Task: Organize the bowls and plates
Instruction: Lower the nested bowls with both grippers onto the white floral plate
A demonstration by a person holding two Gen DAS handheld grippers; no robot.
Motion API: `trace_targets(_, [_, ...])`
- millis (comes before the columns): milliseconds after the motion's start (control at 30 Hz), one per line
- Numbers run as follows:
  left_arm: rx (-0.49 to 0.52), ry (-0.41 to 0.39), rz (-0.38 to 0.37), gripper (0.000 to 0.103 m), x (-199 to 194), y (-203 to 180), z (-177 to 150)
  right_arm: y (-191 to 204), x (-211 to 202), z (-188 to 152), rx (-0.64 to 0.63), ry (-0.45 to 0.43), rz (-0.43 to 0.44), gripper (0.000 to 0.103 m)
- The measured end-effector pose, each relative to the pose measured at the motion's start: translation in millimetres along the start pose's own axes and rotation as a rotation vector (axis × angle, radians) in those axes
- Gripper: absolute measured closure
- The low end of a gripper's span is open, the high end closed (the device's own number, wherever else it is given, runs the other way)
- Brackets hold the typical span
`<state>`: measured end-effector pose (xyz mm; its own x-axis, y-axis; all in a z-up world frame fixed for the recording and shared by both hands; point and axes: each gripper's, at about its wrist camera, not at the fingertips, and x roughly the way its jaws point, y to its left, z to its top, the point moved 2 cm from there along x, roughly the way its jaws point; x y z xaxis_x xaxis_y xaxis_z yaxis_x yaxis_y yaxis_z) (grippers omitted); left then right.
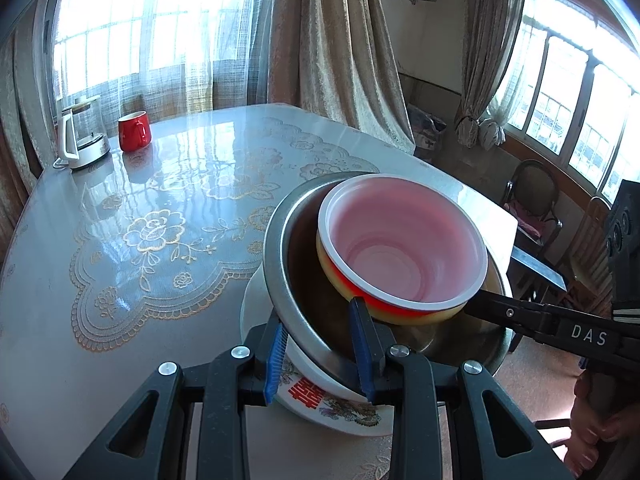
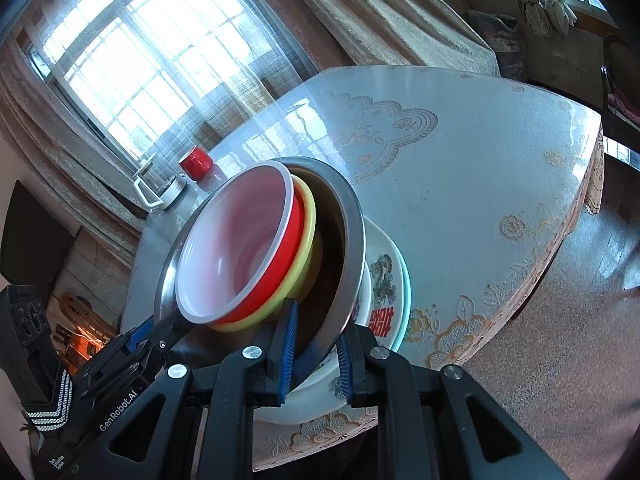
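A steel bowl (image 1: 280, 240) holds a yellow bowl (image 1: 400, 314) with a red bowl (image 1: 404, 240), white inside, nested in it. The stack rests tilted on a white floral plate (image 1: 332, 404) at the table's near edge. My left gripper (image 1: 320, 350) is shut on the steel bowl's rim, one pad inside, one outside. My right gripper (image 2: 316, 346) is shut on the opposite rim of the steel bowl (image 2: 354, 224); the red bowl (image 2: 236, 244), yellow bowl (image 2: 306, 216) and plate (image 2: 384, 276) show there too. The right gripper's finger (image 1: 520, 314) reaches in from the right.
A red mug (image 1: 134, 130) and a white glass kettle (image 1: 82, 136) stand at the table's far left corner. The table (image 1: 160, 220) has a shiny lace-patterned cover. Chairs (image 1: 532, 196) stand by the right window; curtains hang behind.
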<state>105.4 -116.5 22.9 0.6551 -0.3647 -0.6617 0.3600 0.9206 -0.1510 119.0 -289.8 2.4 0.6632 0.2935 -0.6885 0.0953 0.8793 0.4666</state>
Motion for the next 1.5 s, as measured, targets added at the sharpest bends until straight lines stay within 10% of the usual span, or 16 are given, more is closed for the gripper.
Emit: trace_targets(1500, [-0.024, 0.063, 0.034, 0.07, 19, 8, -19, -3, 20, -15, 0.038, 0.066, 0.024, 0.084])
